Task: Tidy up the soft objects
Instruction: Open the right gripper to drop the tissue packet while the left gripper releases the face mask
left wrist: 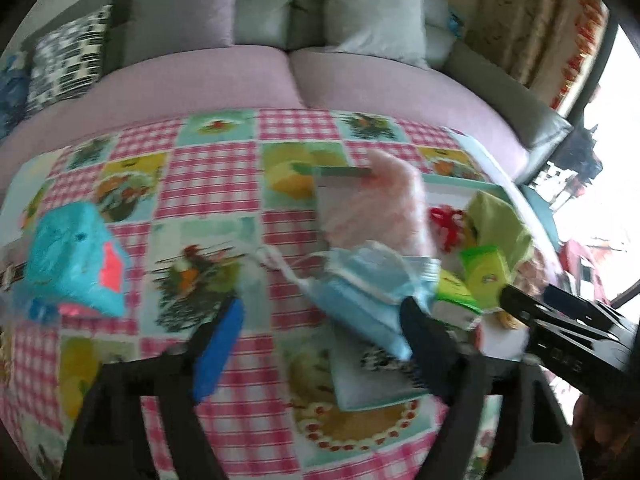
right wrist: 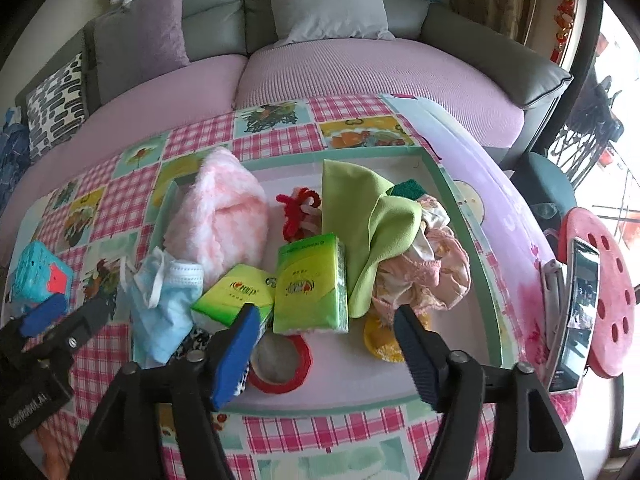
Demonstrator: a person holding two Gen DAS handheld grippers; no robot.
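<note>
A: Hovering wide apart, the right gripper (right wrist: pixel 320 352) is idling over the tray (right wrist: pixel 460 204) at centre frame, where soft things are gathering.

B: And the left gripper (left wrist: pixel 320 344)?

A: Gaping empty beside the face mask (left wrist: pixel 360 292); the blue tissue pack (left wrist: pixel 72 264) is waiting at mid-left, outside.

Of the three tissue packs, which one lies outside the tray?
The turquoise tissue pack with the red patch: it lies alone on the checked tablecloth, while both green packs sit in the tray.

Left gripper (left wrist: pixel 320 332) jaws spread wide, angled low. Right gripper (right wrist: pixel 326 344) likewise gaping, just right of it.
</note>
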